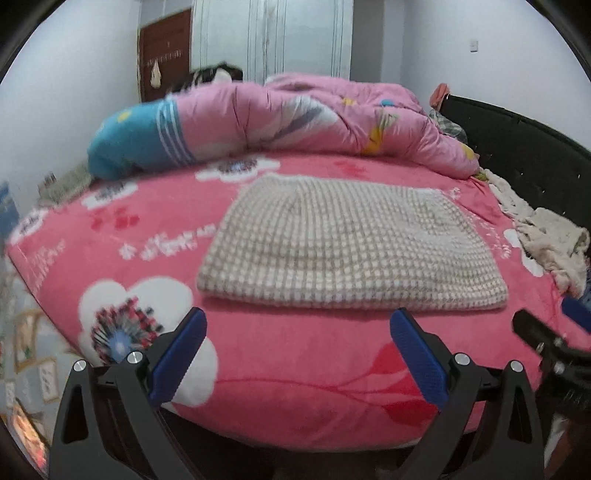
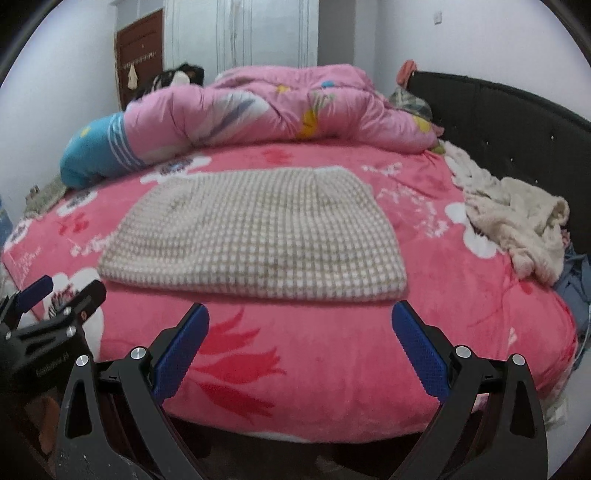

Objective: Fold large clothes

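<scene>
Folded checked garment (image 1: 351, 243) flat on the pink bed (image 1: 295, 369), near the front edge, roughly central; neat rectangle, fold line along the near side. Beige-and-white knit pattern, no loose sleeves visible.

Left claw (image 1: 297, 350) wide open, empty, blue pads (image 1: 177, 358) spread apart, hovering just short of the garment's near edge, not touching it. Right claw (image 2: 299, 347) likewise wide open, empty, pads (image 2: 417, 350) apart, poised in front of the garment's near edge, clear of the fabric. Each claw visible in the other's view: right one at the far right of the left wrist view, left one at the far left of the right wrist view, side by side over the bed's front edge.

Pink quilt (image 1: 332, 118) bunched across the far side of the bed, blue end (image 1: 129, 144) at far left. Cream fluffy cloth (image 2: 517, 218) heaped at the right edge, against the black headboard (image 2: 517, 122), well apart from the garment. Blue denim-like cloth (image 2: 572, 291) just beside the cream heap, nearer. Brown door (image 2: 140, 48) and white wardrobe (image 2: 240, 33) beyond the bed.
</scene>
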`<state>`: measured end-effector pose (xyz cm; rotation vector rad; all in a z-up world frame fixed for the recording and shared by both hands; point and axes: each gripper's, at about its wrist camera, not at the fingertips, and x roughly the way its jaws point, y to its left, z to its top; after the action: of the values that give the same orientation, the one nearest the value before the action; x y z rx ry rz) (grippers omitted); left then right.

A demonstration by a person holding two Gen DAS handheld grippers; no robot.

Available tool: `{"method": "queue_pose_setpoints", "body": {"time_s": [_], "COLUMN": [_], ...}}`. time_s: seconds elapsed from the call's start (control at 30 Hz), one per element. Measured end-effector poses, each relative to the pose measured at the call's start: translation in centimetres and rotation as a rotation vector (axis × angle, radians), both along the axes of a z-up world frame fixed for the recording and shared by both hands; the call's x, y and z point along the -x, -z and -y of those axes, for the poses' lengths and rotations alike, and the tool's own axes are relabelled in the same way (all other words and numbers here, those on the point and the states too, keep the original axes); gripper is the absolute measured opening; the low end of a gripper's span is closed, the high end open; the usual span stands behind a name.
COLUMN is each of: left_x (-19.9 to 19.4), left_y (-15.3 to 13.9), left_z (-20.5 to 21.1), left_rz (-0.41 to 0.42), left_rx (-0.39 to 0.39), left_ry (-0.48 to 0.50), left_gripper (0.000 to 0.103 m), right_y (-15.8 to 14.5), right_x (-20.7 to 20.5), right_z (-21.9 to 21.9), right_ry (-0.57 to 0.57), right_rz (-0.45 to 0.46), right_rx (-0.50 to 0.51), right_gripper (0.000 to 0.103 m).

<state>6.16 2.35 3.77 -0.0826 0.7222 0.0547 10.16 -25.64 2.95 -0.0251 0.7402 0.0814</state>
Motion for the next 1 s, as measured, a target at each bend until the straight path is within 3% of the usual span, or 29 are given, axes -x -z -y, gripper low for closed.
{"method": "queue_pose_setpoints", "body": {"time_s": [0.37,1.0], "left_x": [-1.8,-2.1], "left_y": [2.1,2.8], "left_z": [0.0,0.5], "left_rz": [-0.125,-0.141], "left_rx": [0.114,0.094], "left_ry": [0.044,0.052], "left_gripper": [0.098,0.098], "right_y": [0.6,1.0], "right_x": [-0.5,-1.0], "right_z": [-0.3,0.6], "right_ry": [-0.025,-0.027], "right_rz": [-0.054,-0.071], "right_rx": [-0.040,-0.042], "right_gripper": [0.095,0.095]}}
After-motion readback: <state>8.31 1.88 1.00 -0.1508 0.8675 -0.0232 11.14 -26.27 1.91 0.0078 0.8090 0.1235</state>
